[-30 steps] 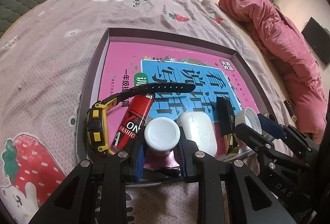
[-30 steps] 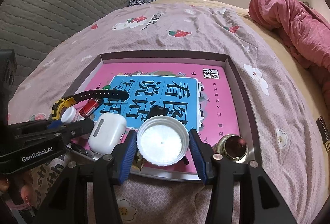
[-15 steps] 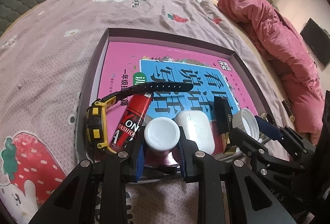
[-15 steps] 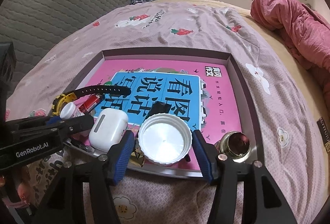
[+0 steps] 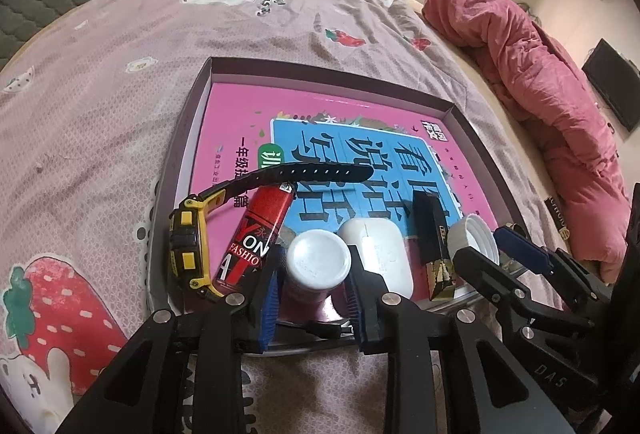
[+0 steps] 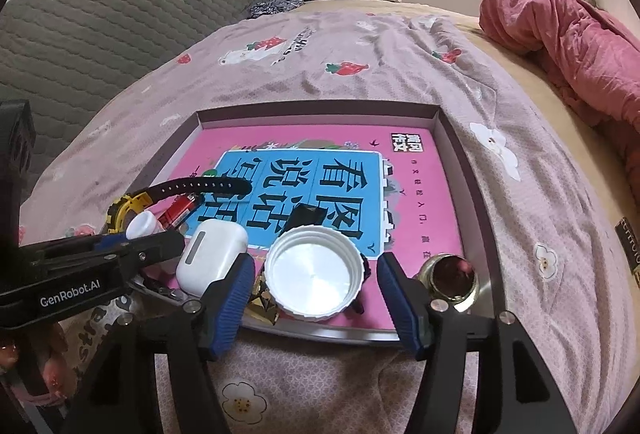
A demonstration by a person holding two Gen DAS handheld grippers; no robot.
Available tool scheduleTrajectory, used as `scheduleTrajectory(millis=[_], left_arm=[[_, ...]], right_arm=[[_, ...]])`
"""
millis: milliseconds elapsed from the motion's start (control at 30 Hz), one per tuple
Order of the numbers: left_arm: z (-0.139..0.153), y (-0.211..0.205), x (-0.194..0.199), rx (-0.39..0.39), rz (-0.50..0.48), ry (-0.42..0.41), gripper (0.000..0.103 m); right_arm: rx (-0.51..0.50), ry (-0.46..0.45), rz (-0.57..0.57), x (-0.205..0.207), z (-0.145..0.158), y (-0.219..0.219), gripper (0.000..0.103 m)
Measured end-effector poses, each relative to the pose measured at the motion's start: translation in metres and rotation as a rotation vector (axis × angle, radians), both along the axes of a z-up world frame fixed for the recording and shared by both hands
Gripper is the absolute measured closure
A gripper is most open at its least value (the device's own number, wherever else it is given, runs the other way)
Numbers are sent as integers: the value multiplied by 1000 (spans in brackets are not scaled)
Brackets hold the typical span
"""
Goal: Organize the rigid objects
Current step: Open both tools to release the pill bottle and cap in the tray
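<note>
A shallow tray on the bed holds a pink book. Along its near edge lie a yellow watch, a red tube, a white earbud case and a black-and-gold lipstick. My left gripper is opening around an upright white-capped bottle, and a thin gap shows beside the left pad. My right gripper is opening too. An upturned white lid lies on the book between its blue pads, clear of both.
A small brass jar stands in the tray's near right corner. The tray sits on a strawberry-print sheet. A pink quilt is heaped at the right, and a grey padded headboard rises at the left.
The right jaws have spread wide and come off the white lid, which now rests on the book. The left jaws have parted a little around the bottle. Neither hand has shifted.
</note>
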State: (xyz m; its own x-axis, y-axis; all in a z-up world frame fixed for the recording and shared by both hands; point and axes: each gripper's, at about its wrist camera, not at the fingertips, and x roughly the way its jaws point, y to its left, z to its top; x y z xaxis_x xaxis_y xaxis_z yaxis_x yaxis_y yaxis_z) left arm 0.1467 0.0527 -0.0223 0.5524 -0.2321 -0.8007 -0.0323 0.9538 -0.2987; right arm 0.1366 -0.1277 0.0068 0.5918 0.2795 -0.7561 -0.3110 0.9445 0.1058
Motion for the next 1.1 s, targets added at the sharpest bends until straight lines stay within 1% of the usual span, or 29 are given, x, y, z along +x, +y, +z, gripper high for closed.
scheduleTrajectory(millis=[200,333,500,733,833,1100], left_arm=[[1,-2,0,4,-6,2,66],[1,-2,-1,10,-2,2,64],[5,0,-3,14,3,-10,55],[11,3,-5,13,19,-20,54],[14,4,-6,12,21,-22,47],[23,3,-10,15,19,-32,46]], right_arm=[[12,-5,-15,0,4,-5,40],[19,-9,-17,0,6,-6,40],[23,-15,-17,-1,9,-6,40],[27,-19,-19,-3,12,-7,40],[27,-21,-22,-4,13,-8,40],[32,-26,-40,-6,19,-14,40]])
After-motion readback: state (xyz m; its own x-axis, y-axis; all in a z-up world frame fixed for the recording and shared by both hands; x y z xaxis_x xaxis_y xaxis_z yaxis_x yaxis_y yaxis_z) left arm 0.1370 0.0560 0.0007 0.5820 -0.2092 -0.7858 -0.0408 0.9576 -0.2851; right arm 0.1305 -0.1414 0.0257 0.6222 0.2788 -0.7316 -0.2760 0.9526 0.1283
